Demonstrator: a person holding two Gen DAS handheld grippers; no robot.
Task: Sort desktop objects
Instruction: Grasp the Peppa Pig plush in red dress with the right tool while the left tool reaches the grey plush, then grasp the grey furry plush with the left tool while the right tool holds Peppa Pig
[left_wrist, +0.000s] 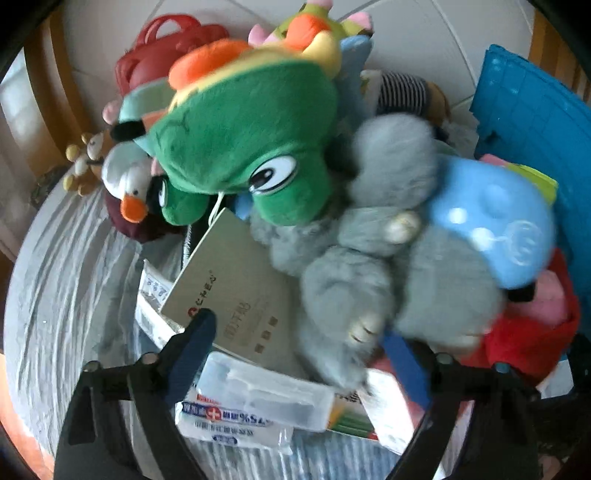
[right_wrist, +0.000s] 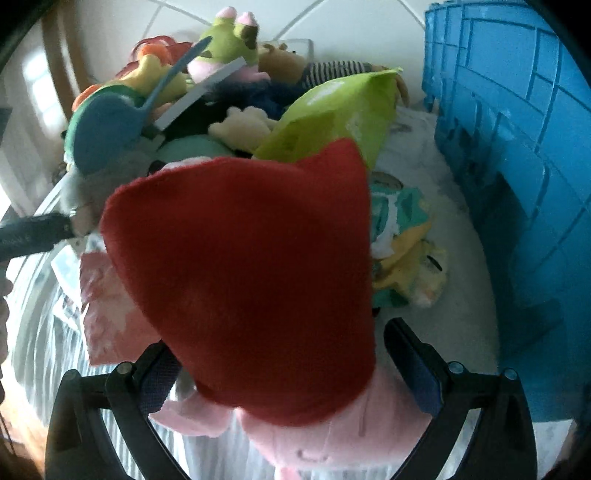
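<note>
1. Left gripper (left_wrist: 301, 354): its jaws stand wide, low in the left wrist view. The grey plush toy (left_wrist: 388, 280) lies between them, its paw close to the right-hand finger; the picture is blurred there, and I see no pad pressing on it. Judged: spread for a bulky, soft item, not yet a grip.

2. Right gripper (right_wrist: 284, 369): its jaws stand wide either side of a pink plush in a red garment (right_wrist: 243, 273), which fills the centre of the right wrist view. Both pads sit against or just beside the toy's flanks; whether they bear on it I cannot tell. The toy's bulk accounts for the wide setting.

3. Pile: a green plush frog (left_wrist: 243, 147) lies upper centre of the left wrist view, on top of other toys, with a penguin plush (left_wrist: 129, 184) at left. A beige booklet (left_wrist: 236, 295) leans beneath the frog, and a packet of alcohol wipes (left_wrist: 229, 421) lies flat between the left fingers.

4. Destination: a blue crate (right_wrist: 517, 147) stands at the right edge of the right wrist view, apart from the pile. Judged the likely bin for sorted items.

5. Risk: neighbouring items may drag with a lift.
</note>
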